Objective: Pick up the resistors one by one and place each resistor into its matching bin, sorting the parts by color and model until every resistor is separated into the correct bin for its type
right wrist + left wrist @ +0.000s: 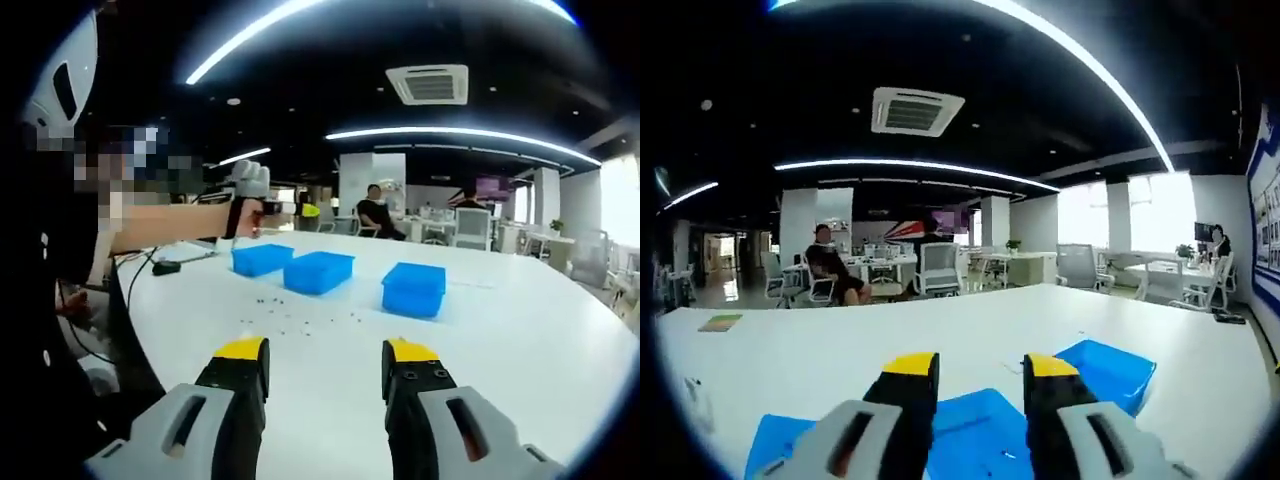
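Note:
Three blue bins [262, 258] [318, 271] [413, 288] stand in a row on the white table [500, 340]. Several tiny dark resistors [290, 320] lie scattered in front of the bins. My right gripper [327, 350] hovers open over the table, short of the resistors, with nothing between its jaws. A person's hand holds my left gripper [300, 208] up above the left bins. In the left gripper view, my left gripper [981, 366] is open and empty, with the blue bins [1105, 365] [975, 430] [770, 445] below it.
A black cable and a small device [165, 267] lie near the table's left edge. A green pad [720, 322] rests far across the table. A person [830, 265] sits among office chairs and desks beyond the table.

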The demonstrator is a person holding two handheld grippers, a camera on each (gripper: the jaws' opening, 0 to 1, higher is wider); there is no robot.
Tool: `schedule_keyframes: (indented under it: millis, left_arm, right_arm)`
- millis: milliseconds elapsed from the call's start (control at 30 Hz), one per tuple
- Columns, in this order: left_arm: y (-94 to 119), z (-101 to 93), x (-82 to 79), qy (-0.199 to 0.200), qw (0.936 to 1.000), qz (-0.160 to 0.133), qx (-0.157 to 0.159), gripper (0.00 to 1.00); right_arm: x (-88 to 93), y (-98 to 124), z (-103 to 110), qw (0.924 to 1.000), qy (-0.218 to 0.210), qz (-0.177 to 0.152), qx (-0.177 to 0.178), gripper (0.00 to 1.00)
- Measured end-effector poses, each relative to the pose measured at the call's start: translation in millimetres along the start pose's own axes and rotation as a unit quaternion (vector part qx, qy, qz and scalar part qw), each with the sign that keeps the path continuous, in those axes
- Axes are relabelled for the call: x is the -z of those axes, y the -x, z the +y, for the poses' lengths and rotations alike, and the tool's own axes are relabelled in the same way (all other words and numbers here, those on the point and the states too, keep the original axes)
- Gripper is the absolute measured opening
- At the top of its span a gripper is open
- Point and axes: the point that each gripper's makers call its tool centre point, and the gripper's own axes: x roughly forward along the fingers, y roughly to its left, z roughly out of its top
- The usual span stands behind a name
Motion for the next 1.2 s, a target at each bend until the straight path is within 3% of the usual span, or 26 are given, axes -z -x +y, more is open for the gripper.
schedule_keyframes:
  millis: [367,600,900,1133,1200]
  left_arm:
    - [55,-3.7,13.7,0.002,0.9998,-0.009,0.016,0.38]
    - [127,-31.8,29.9,0.014,0.9980,-0.028,0.054,0.40]
    - [214,-52.6,37.1,0.008,0.9961,-0.053,0.070,0.41]
    - [267,-56.6,51.7,0.005,0.9961,-0.054,0.070,0.42]
    - [283,-52.3,63.5,0.015,0.9967,-0.046,0.066,0.42]
  right_arm:
    - [-1.0,-13,9,0.9998,0.005,0.003,-0.019,0.47]
    - [-7.6,-18,14,0.9994,0.014,-0.003,-0.030,0.47]
    - [-7.6,-22,22,0.9989,0.019,-0.001,-0.042,0.47]
    - [-10.4,-21,22,0.9988,0.021,-0.004,-0.045,0.47]
    - [-10.7,-21,22,0.9986,0.023,-0.004,-0.046,0.47]
